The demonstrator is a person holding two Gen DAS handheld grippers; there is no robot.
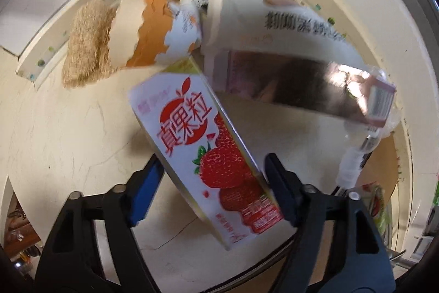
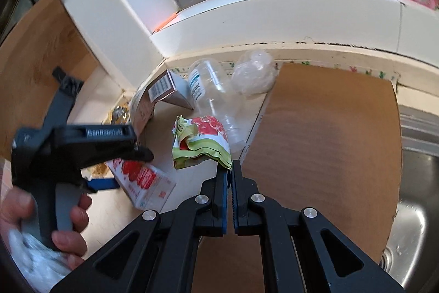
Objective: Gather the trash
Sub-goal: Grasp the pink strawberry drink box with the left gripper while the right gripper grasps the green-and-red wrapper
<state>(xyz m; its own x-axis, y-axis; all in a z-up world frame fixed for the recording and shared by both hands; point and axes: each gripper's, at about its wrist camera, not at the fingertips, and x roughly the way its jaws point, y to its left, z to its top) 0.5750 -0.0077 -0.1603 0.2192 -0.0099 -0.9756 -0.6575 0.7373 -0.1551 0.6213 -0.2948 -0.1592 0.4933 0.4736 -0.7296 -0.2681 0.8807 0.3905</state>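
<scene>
At nine o'clock in the right wrist view, a hand (image 2: 46,221) holds the left gripper (image 1: 212,180) pointing steeply down over the white strawberry-printed drink carton (image 1: 208,155). The carton lies slanted on the cream countertop (image 1: 68,133) between wide-spread jaws. The left blue pad (image 1: 145,191) seems to stand just clear of it, while the right pad is at the carton's edge; whether it touches I cannot tell.

Towards one o'clock of the carton lie a silvery pink box (image 1: 301,84) and a clear plastic bottle (image 2: 211,89), with torn paper and a straw-coloured scrubber (image 1: 87,43) at eleven.

At six o'clock in its own view, the right gripper (image 2: 230,169) is pinched tight on a corner of the crumpled green-and-red snack wrapper (image 2: 200,142).

Risks, as I judge them: the angled carton could twist or squirt out as the jaws meet it off-square, and the wrapper's thin corner could slip or tear.
</scene>
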